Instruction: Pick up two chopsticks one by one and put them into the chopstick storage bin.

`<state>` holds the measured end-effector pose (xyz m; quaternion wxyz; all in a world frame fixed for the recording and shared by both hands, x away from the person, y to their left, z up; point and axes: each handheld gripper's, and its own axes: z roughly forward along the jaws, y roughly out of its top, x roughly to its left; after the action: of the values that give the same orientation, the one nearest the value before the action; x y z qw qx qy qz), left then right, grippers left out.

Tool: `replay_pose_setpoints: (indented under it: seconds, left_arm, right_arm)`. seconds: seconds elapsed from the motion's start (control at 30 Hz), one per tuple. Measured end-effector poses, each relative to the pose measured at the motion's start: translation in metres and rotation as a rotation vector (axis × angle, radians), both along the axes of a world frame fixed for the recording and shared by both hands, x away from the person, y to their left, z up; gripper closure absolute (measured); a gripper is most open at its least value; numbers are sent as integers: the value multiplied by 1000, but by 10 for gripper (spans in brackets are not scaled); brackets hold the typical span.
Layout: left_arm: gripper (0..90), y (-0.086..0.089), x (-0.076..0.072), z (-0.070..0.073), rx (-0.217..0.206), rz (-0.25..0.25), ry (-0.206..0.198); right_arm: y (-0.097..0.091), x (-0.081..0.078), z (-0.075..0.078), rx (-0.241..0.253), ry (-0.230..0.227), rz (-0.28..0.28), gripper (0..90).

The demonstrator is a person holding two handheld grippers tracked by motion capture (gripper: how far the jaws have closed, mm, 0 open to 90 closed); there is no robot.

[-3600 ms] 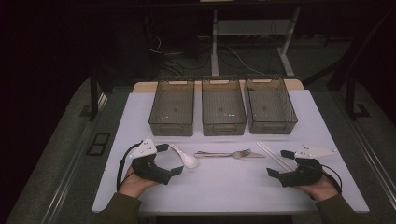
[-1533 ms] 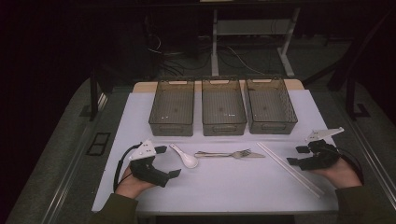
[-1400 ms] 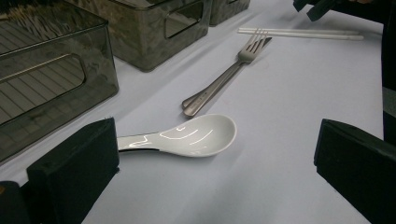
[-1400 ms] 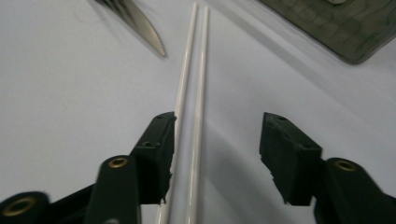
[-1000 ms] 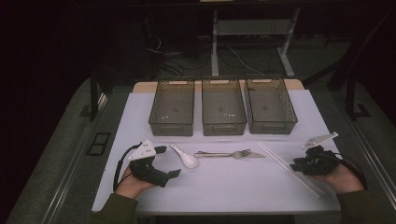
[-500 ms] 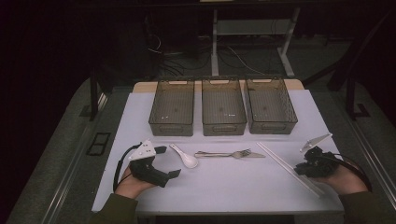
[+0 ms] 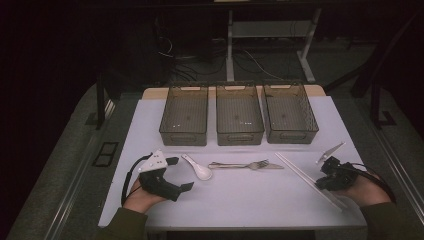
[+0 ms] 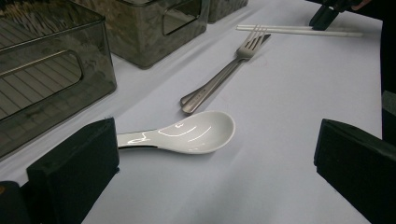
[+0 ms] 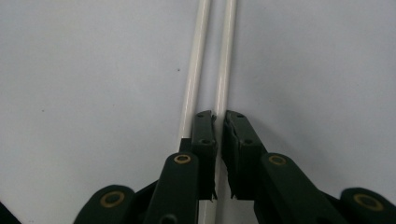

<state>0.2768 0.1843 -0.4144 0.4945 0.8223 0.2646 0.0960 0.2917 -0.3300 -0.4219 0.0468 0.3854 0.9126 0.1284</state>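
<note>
All 3 bins [image 7: 239, 120] at top are empty. Spoon [image 7: 199, 169], fork [image 7: 250, 165] & chopsticks [image 7: 305, 177] lie on the table. Right gripper [image 9: 218, 154] pinches 1 chopstick, lower right; left gripper [image 7: 180, 175], lower left, is wide apart w/ nothing in it.

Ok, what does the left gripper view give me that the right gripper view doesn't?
Left gripper view: the spoon between its own wide-open jaws, the fork beyond it, the bins, and the right gripper far off. Right gripper view: a close look down at its jaws, nearly together, with one stick running into the narrow gap and the other under the left jaw. Shared: the chopsticks, lying side by side on the white table.
</note>
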Motion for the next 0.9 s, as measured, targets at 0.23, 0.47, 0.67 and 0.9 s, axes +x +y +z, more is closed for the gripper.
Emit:
replay_pose_setpoints:
  seconds: [0.23,0.47,0.67,0.9]
  left_arm:
    - [0,0,0,0,2,0,0]
    - [0,0,-1,0,2,-1,-2]
    - [0,0,-1,0,-1,-1,-3]
    - [0,1,0,1,4,-5,-4]
  right_arm:
    - [5,3,1,-33,22,-7,834]
    - [6,4,1,-42,33,-14,845]
    - [1,4,4,-27,24,-42,846]
    - [-10,3,15,47,-13,-72,845]
